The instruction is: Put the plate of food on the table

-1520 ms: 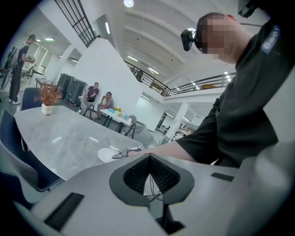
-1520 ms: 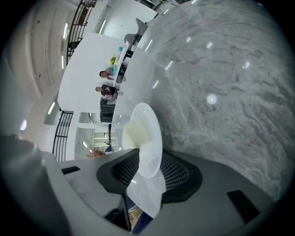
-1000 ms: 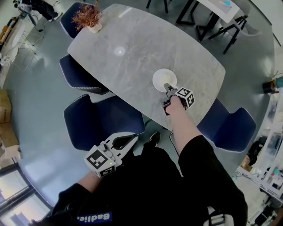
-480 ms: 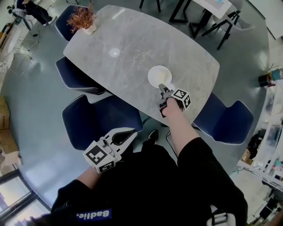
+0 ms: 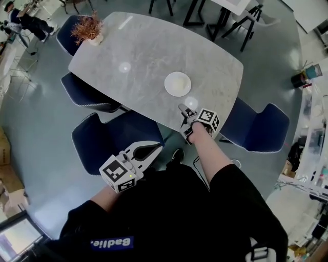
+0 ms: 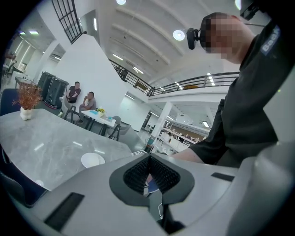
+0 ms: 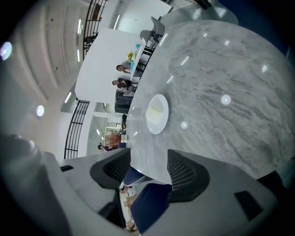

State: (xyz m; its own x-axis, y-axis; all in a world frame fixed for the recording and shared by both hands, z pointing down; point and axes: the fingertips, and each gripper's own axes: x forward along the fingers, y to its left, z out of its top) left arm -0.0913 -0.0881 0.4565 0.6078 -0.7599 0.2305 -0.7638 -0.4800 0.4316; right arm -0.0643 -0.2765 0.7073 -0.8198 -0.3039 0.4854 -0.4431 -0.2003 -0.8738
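Note:
A white plate (image 5: 177,84) with pale food rests on the grey marble table (image 5: 138,51), near its right end. My right gripper (image 5: 183,109) hovers over the table's near edge, a short way back from the plate, open and empty. In the right gripper view the plate (image 7: 156,113) lies ahead on the table (image 7: 221,92), and the right gripper (image 7: 147,171) straddles the table edge without touching it. My left gripper (image 5: 157,149) hangs low by my body above a chair, shut and empty. The left gripper view has the left gripper (image 6: 148,162) and, far off, the plate (image 6: 92,160).
Blue chairs stand round the table: one (image 5: 115,137) under my left gripper, one (image 5: 84,92) at the left, one (image 5: 256,128) at the right. A potted dried plant (image 5: 87,29) sits at the table's far left corner. Dark-legged tables (image 5: 215,15) stand behind.
My right gripper has drawn back from the plate to the table's near edge, and the plate stays on the table. The left gripper has barely moved.

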